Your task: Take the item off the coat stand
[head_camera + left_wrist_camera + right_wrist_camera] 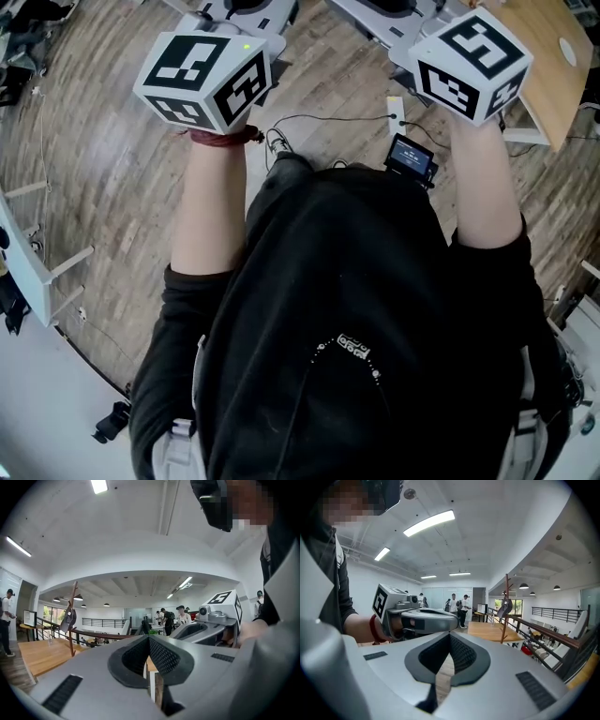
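The dark item [69,617] hangs on the coat stand [73,644], well apart from both your hands. Your left hand-held gripper [149,641] has its jaws pressed together, with nothing between them. Your right hand-held gripper [450,639] is closed the same way, empty, just beside the left.

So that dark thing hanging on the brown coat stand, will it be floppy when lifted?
Probably floppy: the dark grey hanging item droops from one branch. Likely light, since the thin brown wooden coat stand stands upright under it. Tugged sideways, it might tip that slim stand.
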